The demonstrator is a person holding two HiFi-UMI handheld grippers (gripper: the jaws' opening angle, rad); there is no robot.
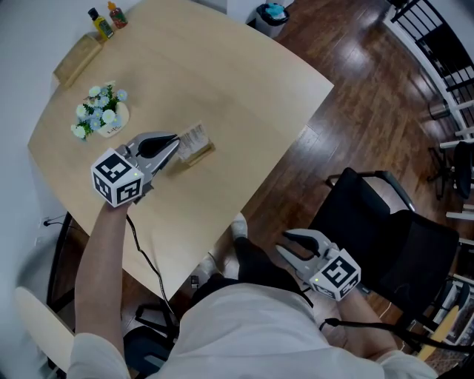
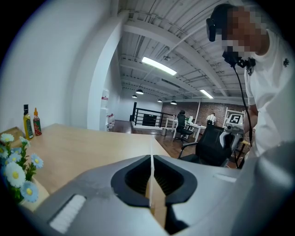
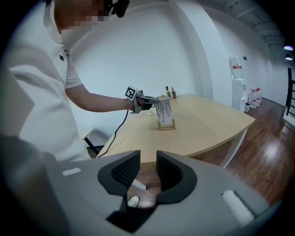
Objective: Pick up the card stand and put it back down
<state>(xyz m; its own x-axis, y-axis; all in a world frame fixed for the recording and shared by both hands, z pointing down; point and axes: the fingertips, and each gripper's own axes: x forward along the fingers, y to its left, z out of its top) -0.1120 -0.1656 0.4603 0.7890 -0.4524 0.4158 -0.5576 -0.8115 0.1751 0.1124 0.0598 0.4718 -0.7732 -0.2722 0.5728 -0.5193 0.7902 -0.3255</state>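
The card stand, a printed card upright in a small wooden base, is near the middle of the pale wooden table. My left gripper is shut on the card from the left. In the left gripper view the thin card runs edge-on between the closed jaws of the left gripper. The right gripper view shows the stand with its base on the tabletop, the left gripper at the card's side. My right gripper hangs open and empty off the table, over the floor.
A pot of white and blue flowers stands left of the stand. Two bottles and a wooden box sit at the table's far corner. A black office chair is beside my right gripper; a bin stands beyond the table.
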